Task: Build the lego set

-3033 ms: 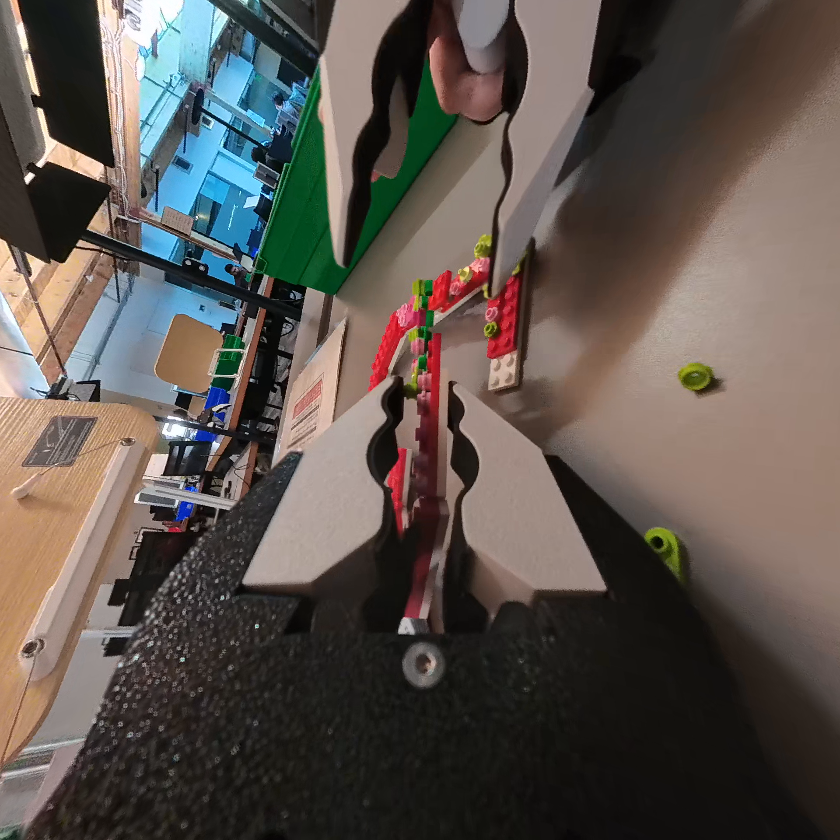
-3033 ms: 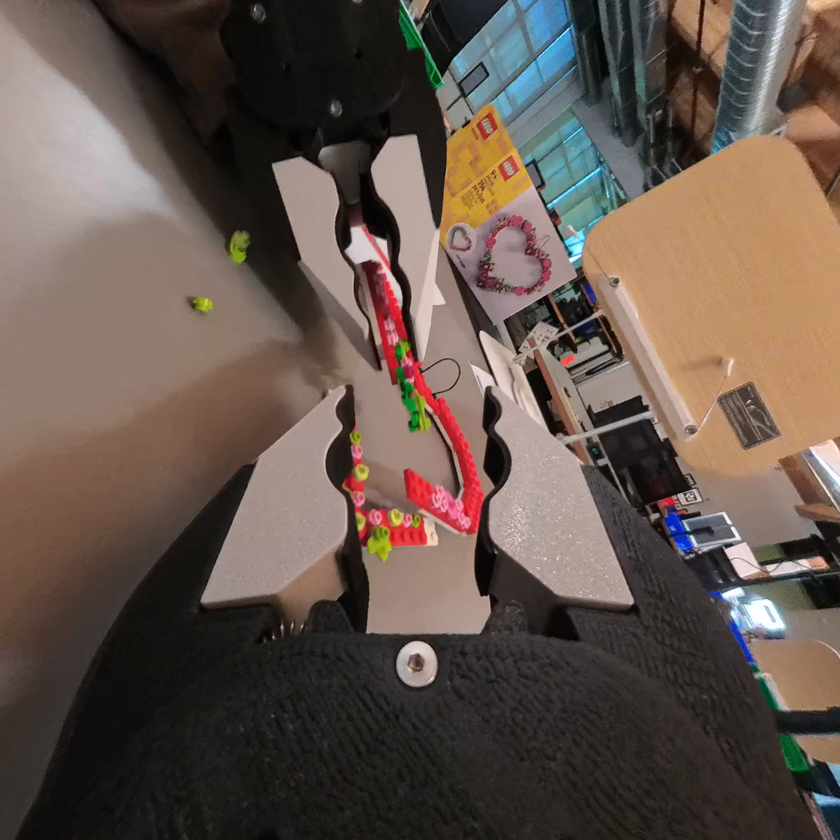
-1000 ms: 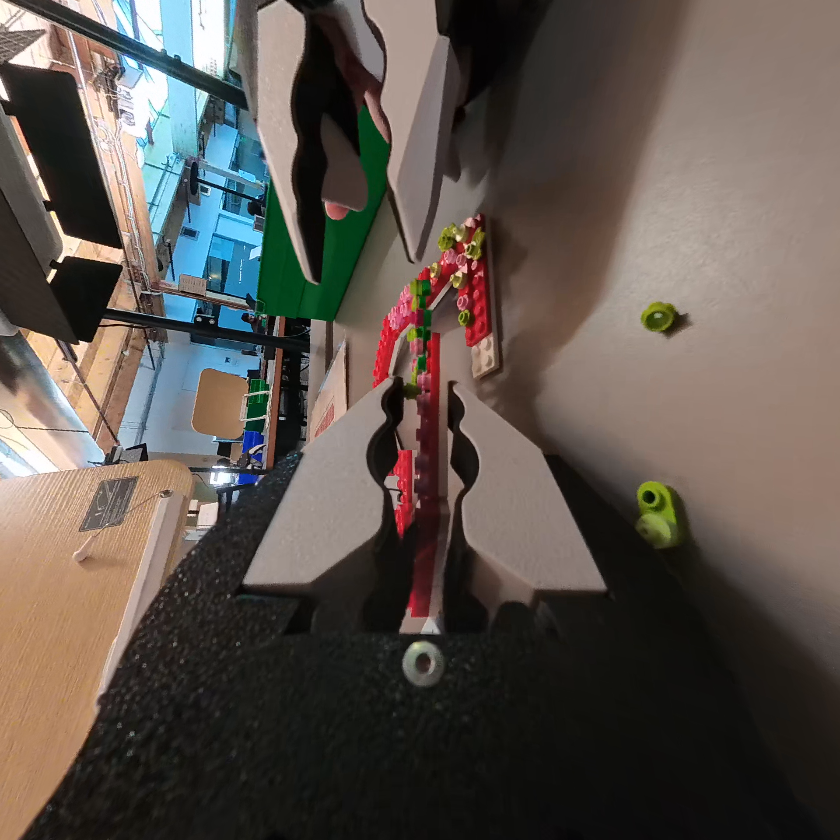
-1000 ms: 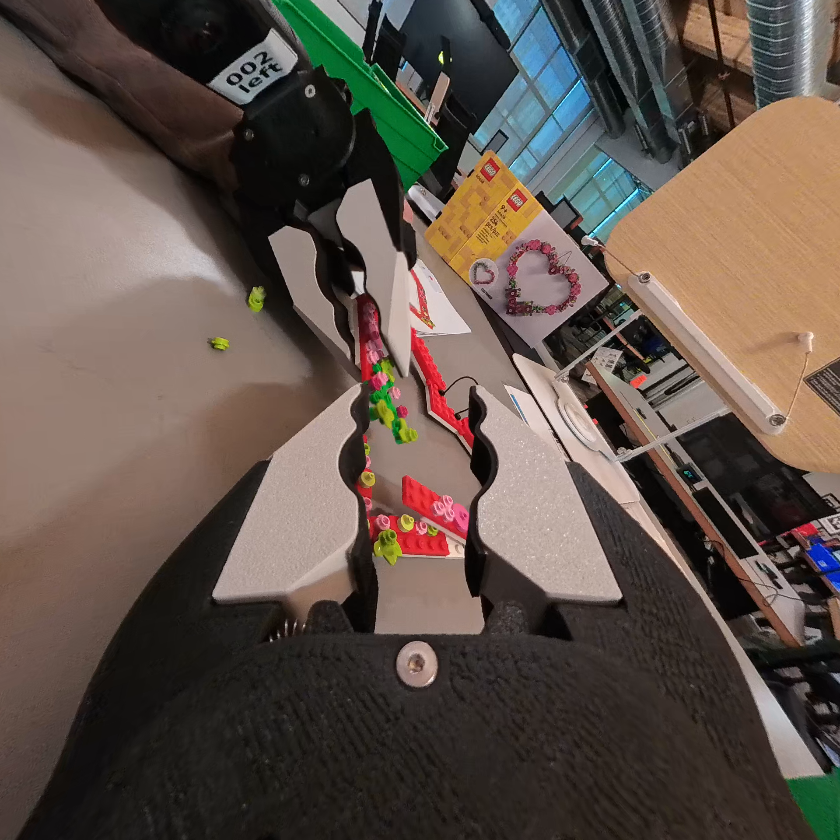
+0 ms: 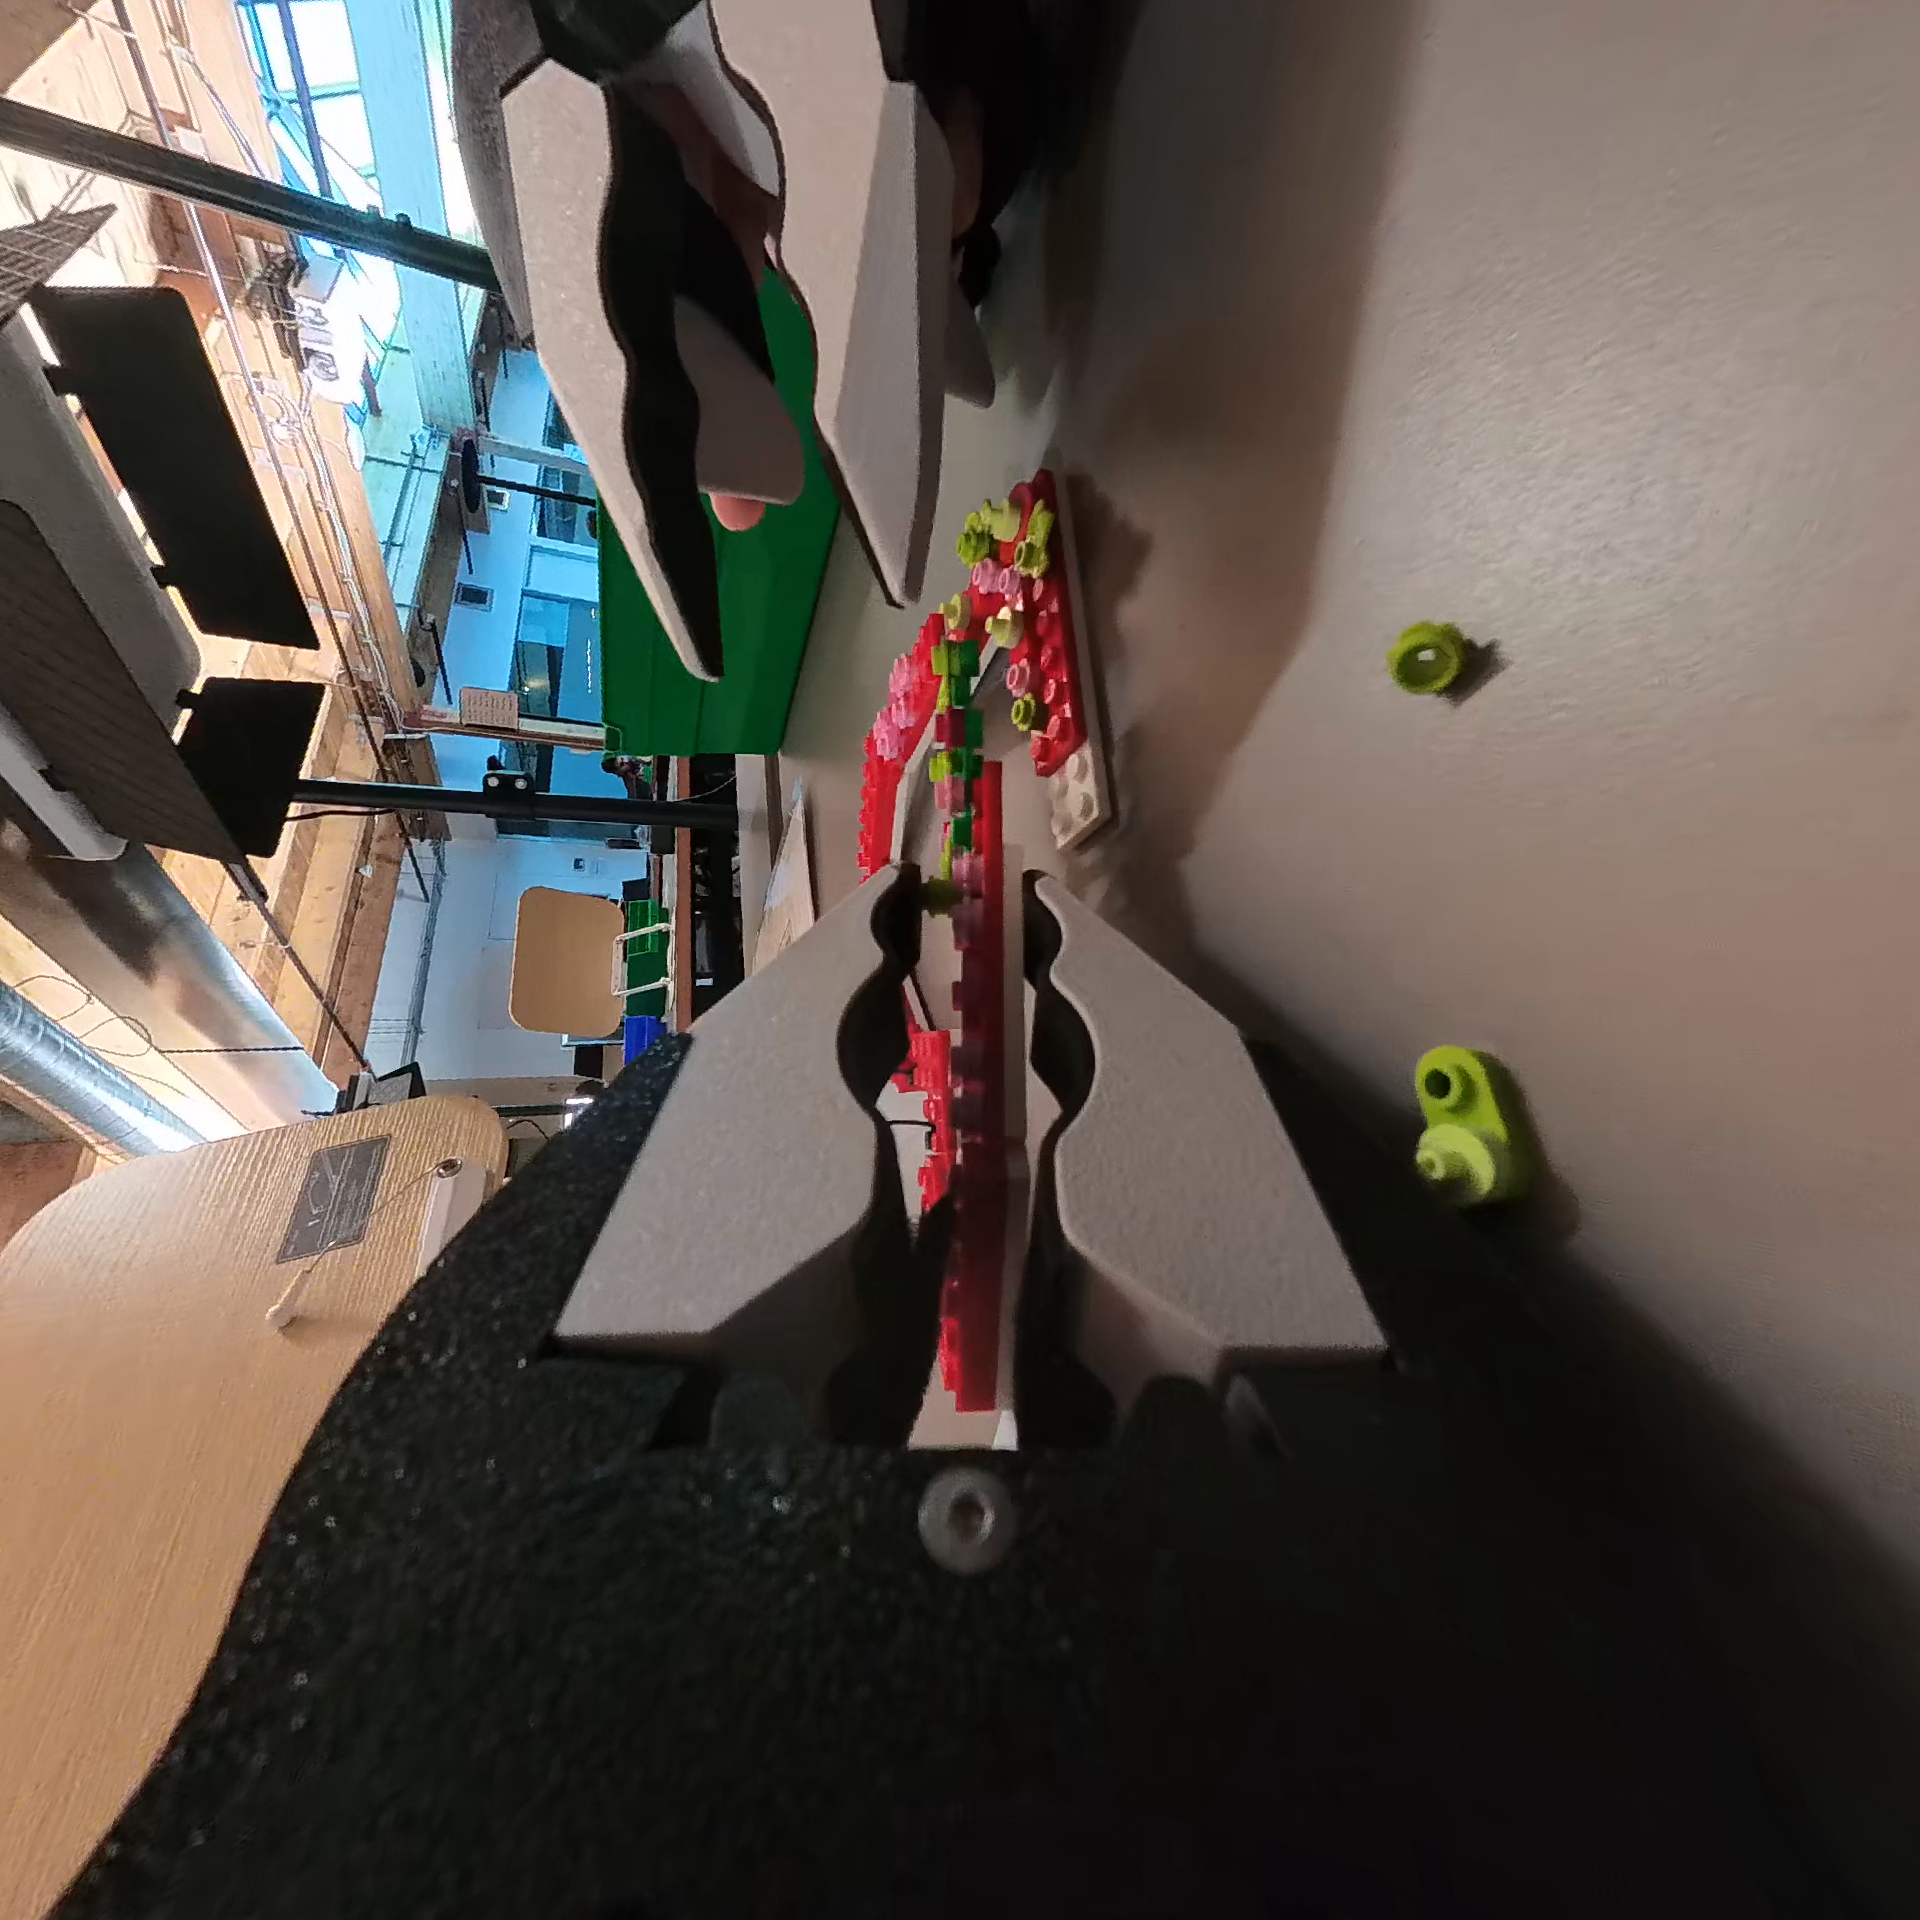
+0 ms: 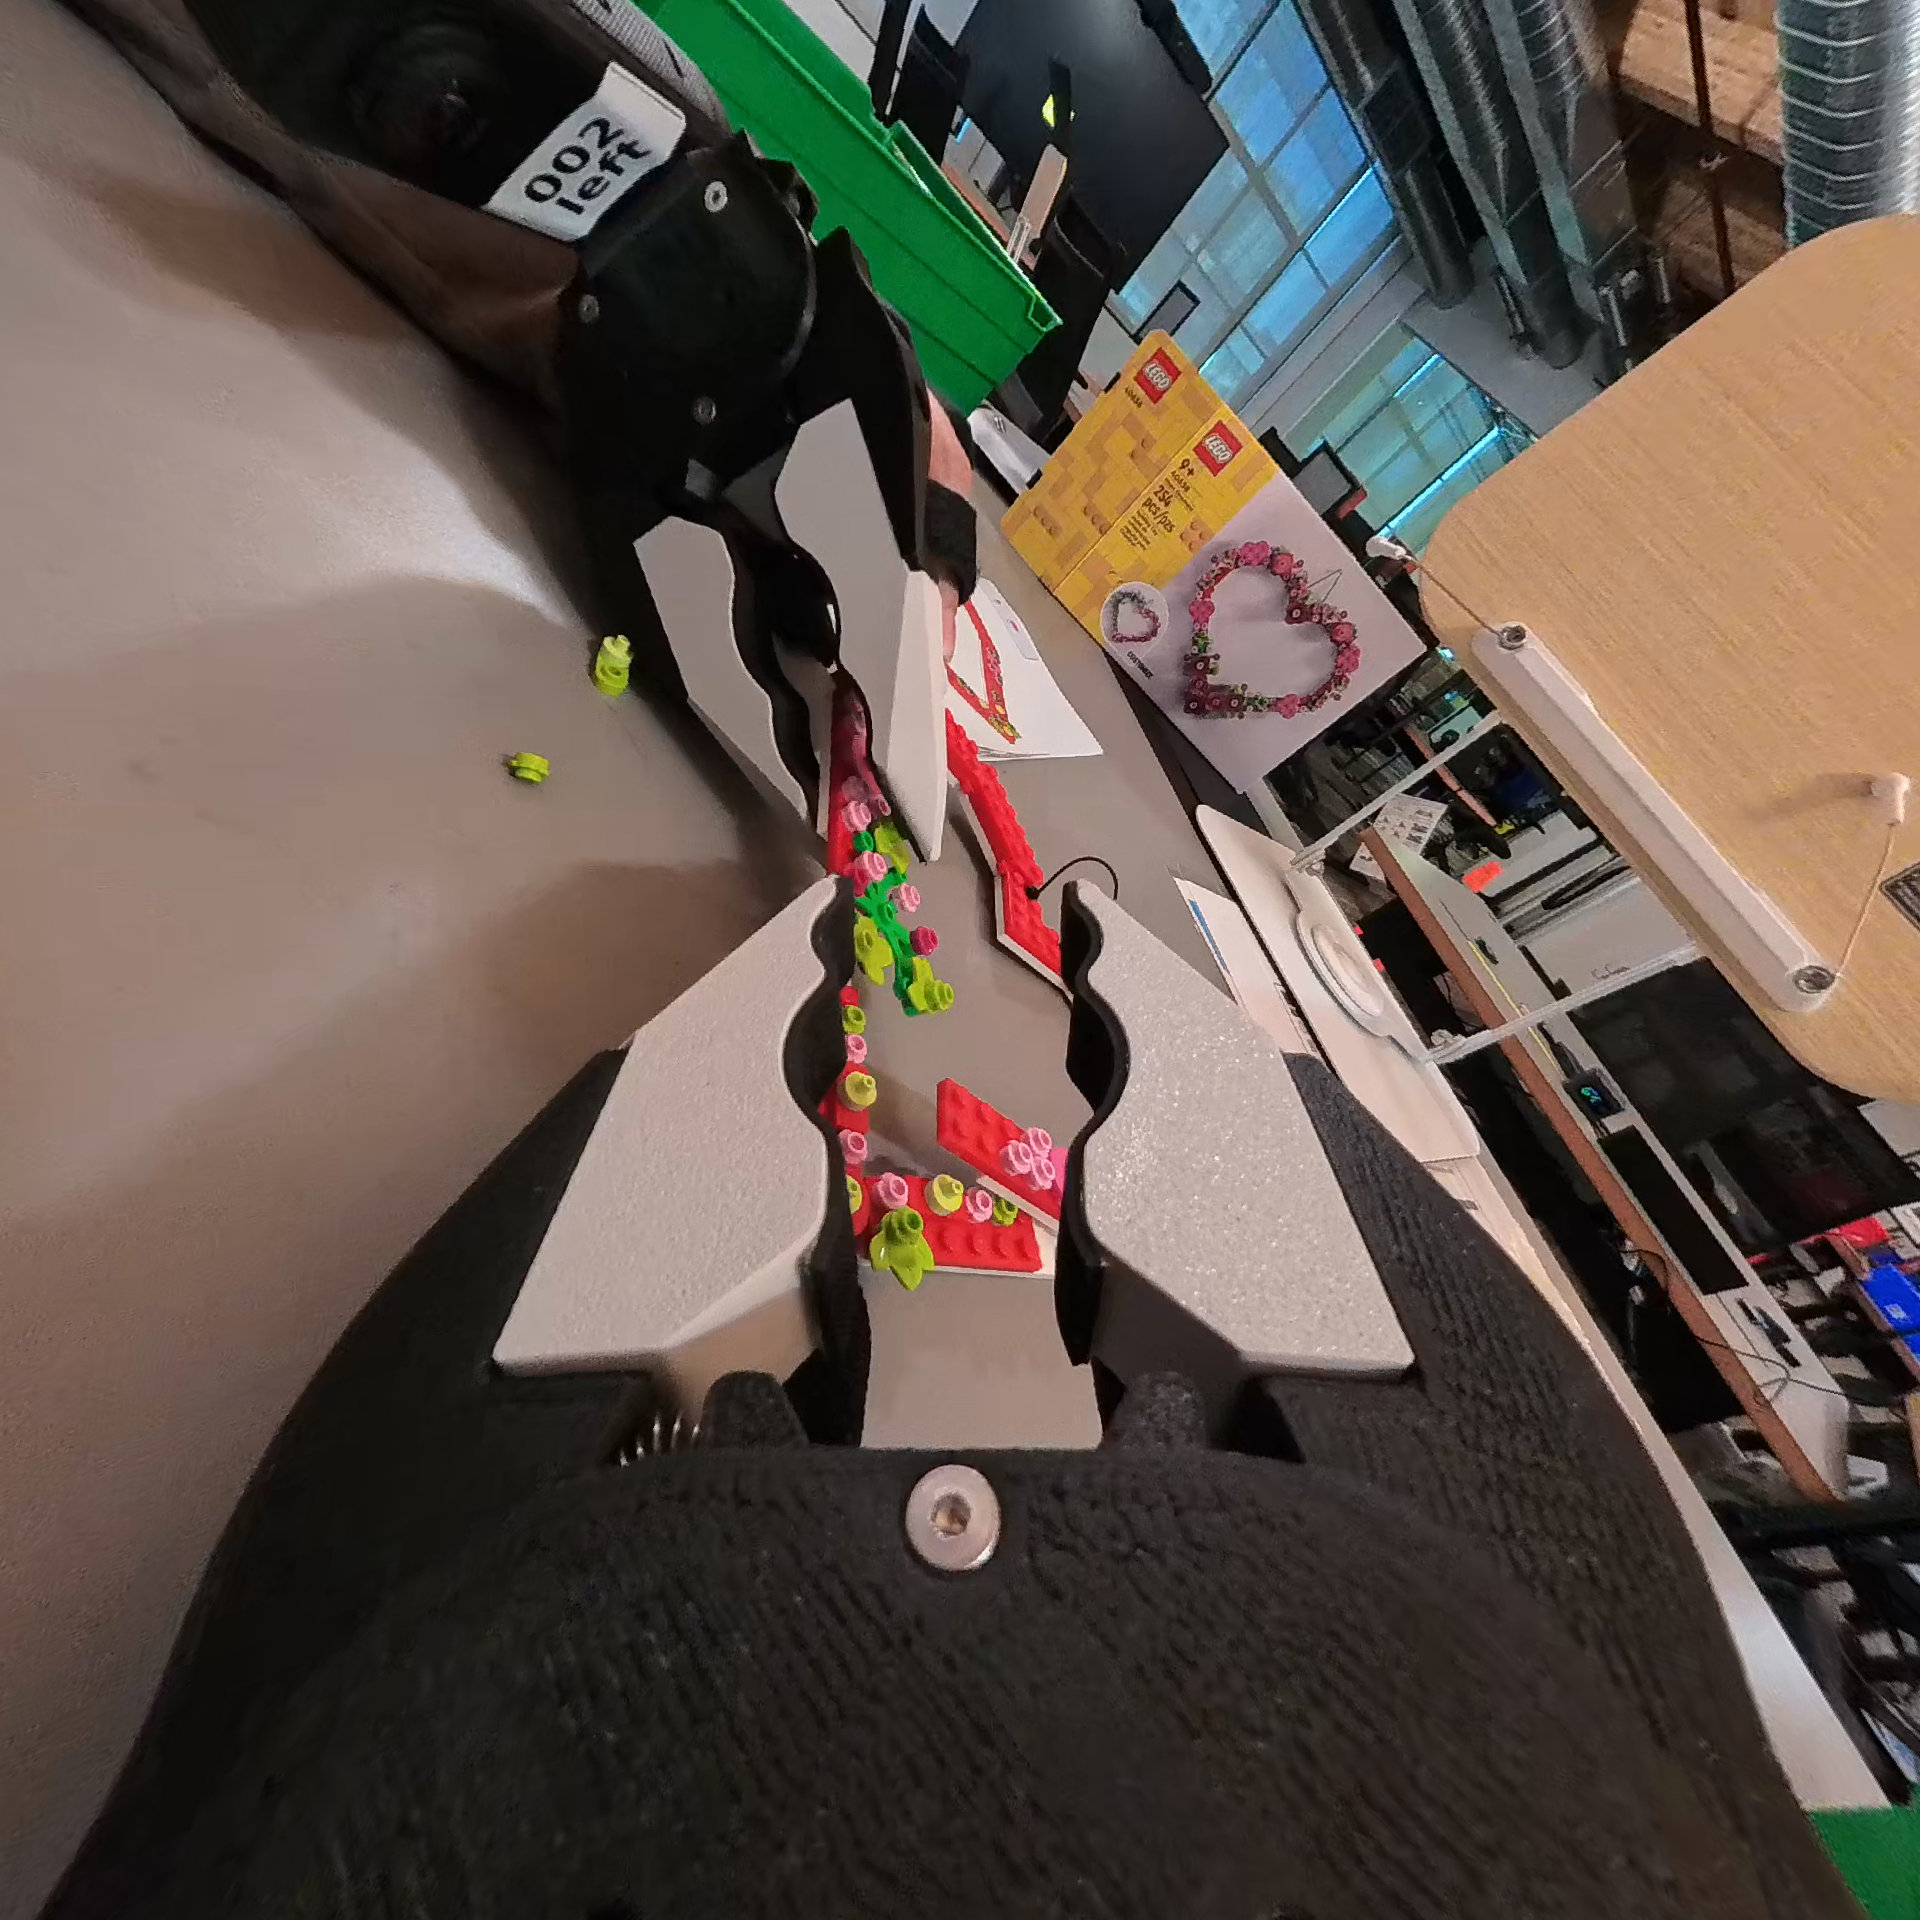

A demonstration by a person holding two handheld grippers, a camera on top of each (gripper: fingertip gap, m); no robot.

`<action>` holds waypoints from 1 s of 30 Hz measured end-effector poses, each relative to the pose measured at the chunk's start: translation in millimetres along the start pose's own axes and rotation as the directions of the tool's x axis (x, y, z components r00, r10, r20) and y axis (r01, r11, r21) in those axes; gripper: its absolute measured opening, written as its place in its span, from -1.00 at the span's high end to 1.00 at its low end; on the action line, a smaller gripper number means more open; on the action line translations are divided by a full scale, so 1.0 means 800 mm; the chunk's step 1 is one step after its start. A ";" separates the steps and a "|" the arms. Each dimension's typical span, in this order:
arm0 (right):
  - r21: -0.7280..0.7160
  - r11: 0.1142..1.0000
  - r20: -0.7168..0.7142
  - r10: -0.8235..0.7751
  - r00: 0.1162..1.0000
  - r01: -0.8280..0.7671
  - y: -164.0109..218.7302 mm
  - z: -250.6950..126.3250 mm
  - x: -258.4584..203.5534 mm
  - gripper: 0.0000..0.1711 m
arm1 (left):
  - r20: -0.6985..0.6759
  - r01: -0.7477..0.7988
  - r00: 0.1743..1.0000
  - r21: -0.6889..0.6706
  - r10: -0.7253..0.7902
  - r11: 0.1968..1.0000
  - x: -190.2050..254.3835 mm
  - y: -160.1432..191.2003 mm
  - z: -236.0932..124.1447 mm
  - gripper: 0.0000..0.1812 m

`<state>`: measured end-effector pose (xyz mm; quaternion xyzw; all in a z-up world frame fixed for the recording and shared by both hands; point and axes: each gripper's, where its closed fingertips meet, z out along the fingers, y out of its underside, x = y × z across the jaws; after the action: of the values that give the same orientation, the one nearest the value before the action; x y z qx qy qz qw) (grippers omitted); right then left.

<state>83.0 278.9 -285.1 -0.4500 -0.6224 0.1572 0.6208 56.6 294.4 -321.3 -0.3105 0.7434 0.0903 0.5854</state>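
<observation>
The left gripper (image 5: 971,883) is clamped on one arm of the red plastic brick heart frame (image 5: 977,1091), its two grey fingers pressed against the strip from either side. The frame lies on the grey tabletop (image 5: 1558,364) and carries small pink and lime-green flower studs along its arms and at its pointed end.

The right gripper (image 6: 951,904) hangs over the frame's pointed end with its fingers spread wide and nothing between them.

Two loose lime-green pieces rest on the table apart from the frame: a round stud (image 5: 1429,657) and a small plate with a hole (image 5: 1467,1124).

A green plastic bin (image 6: 883,208) stands at the far side of the table; its contents cannot be seen. Near it stands a yellow and white cardboard set box (image 6: 1205,540) showing a flower heart, with a white printed sheet (image 6: 1013,696) lying beside it.
</observation>
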 end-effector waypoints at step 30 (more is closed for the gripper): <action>-0.296 0.954 -0.088 -0.069 0.994 0.040 0.027 -0.007 -0.013 0.60 | -0.017 -0.002 1.000 -0.003 0.002 1.000 0.003 0.008 -0.001 0.82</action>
<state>94.1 281.1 -307.1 -0.5271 -0.6201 0.0236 0.5806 52.5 298.3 -325.0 -0.3114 0.7484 0.0893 0.5787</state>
